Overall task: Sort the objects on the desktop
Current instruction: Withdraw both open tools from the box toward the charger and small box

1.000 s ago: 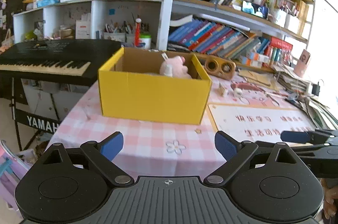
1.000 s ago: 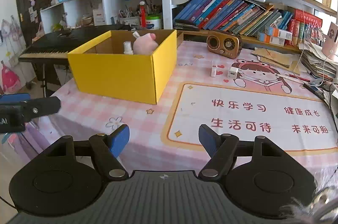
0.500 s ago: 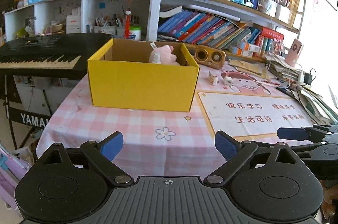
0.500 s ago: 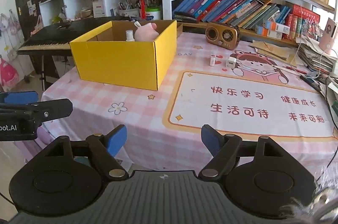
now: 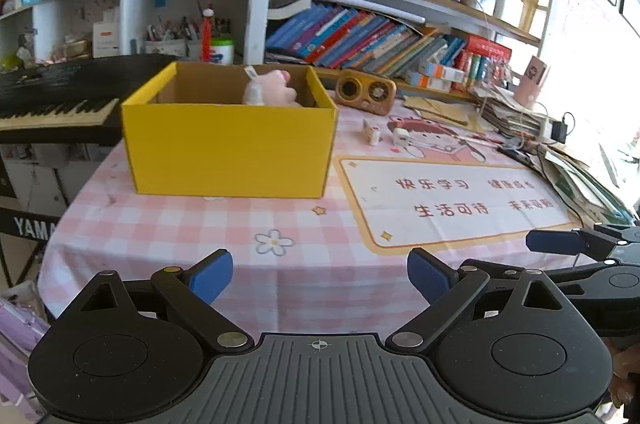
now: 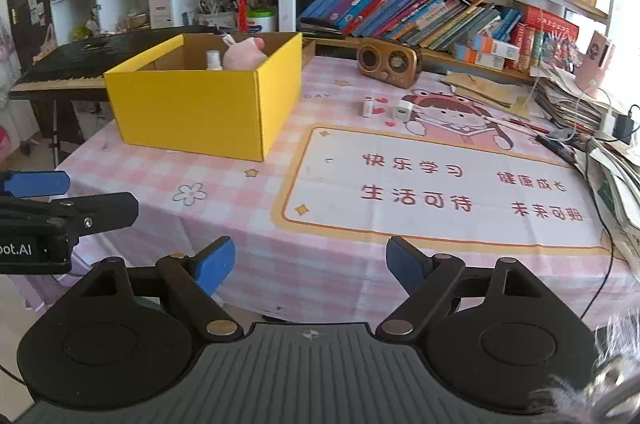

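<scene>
A yellow cardboard box point(image 5: 228, 147) point(image 6: 200, 111) stands on the pink checked tablecloth, holding a pink plush toy point(image 5: 274, 89) point(image 6: 244, 53) and a small white bottle point(image 6: 213, 59). Two small white items point(image 6: 368, 105) point(image 6: 402, 111) lie on the cloth right of the box, near a wooden radio point(image 6: 388, 61) point(image 5: 366, 91). My left gripper point(image 5: 320, 276) hangs open and empty at the table's near edge. My right gripper point(image 6: 310, 264) is beside it, its jaws opening with nothing between them. Both are well short of the box.
A printed mat point(image 6: 436, 183) covers the table's right half. Stacked papers and cables point(image 6: 592, 127) crowd the right edge. A black keyboard point(image 5: 52, 95) stands left of the table, and bookshelves point(image 6: 420, 7) run along the back.
Both views have drawn back from the table, so the box looks smaller and more of the near edge shows. The right gripper's jaws have widened.
</scene>
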### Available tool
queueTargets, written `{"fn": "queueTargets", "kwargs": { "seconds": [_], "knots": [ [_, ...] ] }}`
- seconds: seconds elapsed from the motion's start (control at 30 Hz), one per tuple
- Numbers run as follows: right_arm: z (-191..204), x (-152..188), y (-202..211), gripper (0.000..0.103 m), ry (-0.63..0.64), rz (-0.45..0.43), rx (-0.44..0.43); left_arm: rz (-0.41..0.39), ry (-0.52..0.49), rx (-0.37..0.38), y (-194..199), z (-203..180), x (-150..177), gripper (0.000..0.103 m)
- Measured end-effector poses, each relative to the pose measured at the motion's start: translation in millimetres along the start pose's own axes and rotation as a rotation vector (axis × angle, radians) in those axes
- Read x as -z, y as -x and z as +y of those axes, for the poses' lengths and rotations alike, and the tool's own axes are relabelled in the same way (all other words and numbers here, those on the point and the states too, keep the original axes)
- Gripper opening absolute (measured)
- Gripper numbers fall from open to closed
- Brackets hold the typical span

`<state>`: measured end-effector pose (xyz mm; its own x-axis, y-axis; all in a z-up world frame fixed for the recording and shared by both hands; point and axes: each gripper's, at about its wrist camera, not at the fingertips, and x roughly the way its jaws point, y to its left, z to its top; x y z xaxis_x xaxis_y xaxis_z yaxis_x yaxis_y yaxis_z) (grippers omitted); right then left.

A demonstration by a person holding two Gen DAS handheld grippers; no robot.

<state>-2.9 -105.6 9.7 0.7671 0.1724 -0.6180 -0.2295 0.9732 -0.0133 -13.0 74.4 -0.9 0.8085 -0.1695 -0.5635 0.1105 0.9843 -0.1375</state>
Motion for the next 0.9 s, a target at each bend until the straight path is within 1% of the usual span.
{"fn": "queueTargets", "kwargs": {
  "seconds": [0.43,0.67,0.9],
  "knots": [
    [-32,5,-3,0.083,-0.023,0.022,0.056,0.022,-0.035,0.058,-23,-33,-5,0.096],
    [-61,3,-7,0.083,-0.059,0.025,0.095,0.029,-0.063,0.096,-45,-56,-17,0.096],
    [-93,-5,-17,0.083,-0.085,0.034,0.121,0.035,-0.09,0.125,-70,-81,-30,0.096]
  ]
}}
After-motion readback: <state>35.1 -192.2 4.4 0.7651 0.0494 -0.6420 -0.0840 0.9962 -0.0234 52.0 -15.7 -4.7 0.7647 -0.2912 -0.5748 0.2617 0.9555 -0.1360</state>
